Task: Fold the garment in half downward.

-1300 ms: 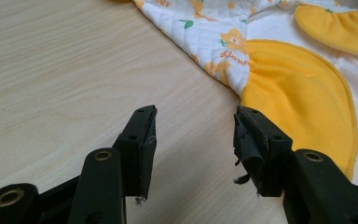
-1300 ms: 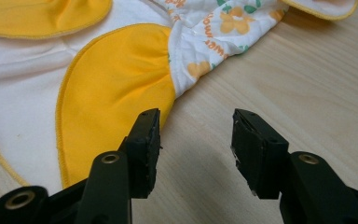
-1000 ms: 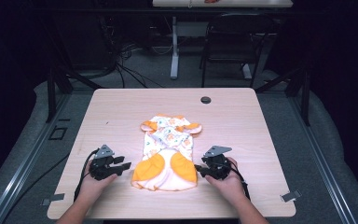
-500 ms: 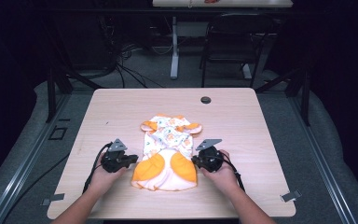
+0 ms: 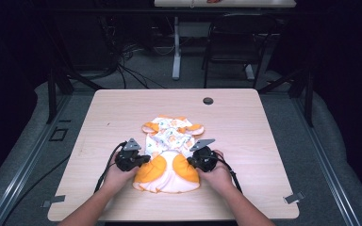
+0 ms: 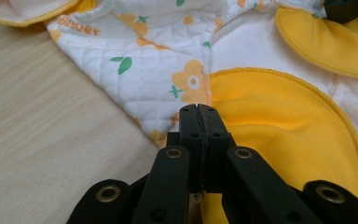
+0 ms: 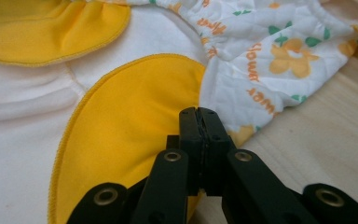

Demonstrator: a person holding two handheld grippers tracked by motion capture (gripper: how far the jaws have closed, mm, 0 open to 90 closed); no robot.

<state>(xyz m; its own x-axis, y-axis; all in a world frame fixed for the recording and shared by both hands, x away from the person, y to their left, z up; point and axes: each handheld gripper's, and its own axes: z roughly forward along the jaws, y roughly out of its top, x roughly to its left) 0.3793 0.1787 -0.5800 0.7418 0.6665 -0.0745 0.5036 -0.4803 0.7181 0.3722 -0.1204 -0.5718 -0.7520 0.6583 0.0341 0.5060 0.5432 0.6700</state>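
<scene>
Your left gripper [image 6: 199, 112] and right gripper [image 7: 199, 114] have just clenched their fingers on opposite side edges of the baby romper [image 5: 168, 153], lying flat mid-surface [image 5: 245, 122].

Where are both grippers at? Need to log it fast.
Left gripper: closed at the baby garment's edge.
Right gripper: closed at its other edge.

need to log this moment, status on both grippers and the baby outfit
Left gripper jaws shut at the baby outfit left edge. Right gripper jaws shut at its right edge. Outfit flat on table. Nothing in the way.
</scene>
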